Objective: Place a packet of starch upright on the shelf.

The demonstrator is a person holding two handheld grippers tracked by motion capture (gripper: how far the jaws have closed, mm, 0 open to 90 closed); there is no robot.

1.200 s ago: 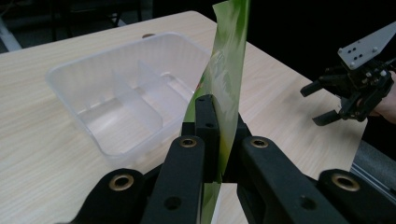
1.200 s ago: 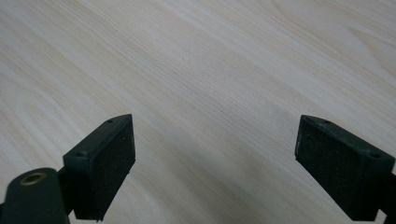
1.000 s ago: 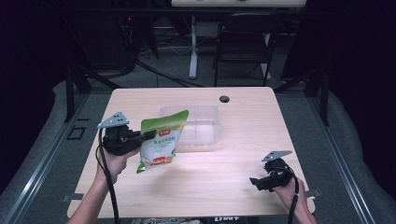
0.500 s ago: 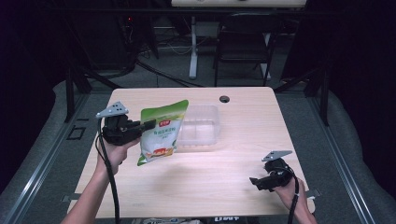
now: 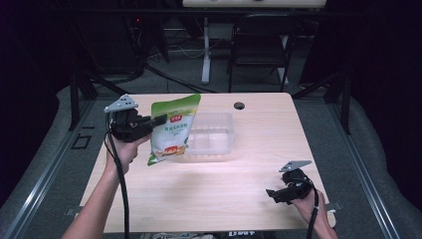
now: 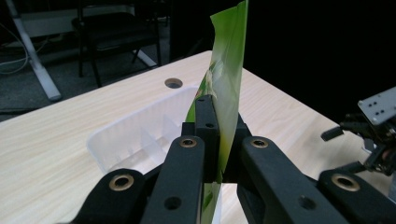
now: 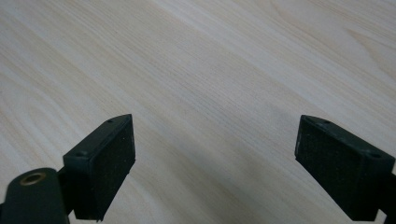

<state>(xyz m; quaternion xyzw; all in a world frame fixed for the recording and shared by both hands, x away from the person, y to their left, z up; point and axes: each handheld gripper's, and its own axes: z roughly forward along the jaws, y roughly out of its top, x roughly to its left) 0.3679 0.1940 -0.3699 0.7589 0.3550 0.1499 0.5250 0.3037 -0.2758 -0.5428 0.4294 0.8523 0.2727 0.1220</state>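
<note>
At centre left, a green-and-white plastic food pouch (image 5: 171, 130) is clamped by the left gripper (image 5: 160, 120), lifted beside the clear plastic compartment tray (image 5: 215, 144). Placement in it is judged outstanding. At lower right, the right gripper (image 5: 272, 193) is held wide open, empty.

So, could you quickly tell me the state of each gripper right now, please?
Left gripper: closed on the green pouch.
Right gripper: open, holding nothing, above the table.

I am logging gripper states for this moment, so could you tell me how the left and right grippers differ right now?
The left gripper is shut on the green bag; the right gripper is open with nothing between its jaws. The left gripper is raised above the table beside the clear plastic tray, while the right gripper sits low at the table's near right corner. Both are hand-held, black and trail a cable.
</note>
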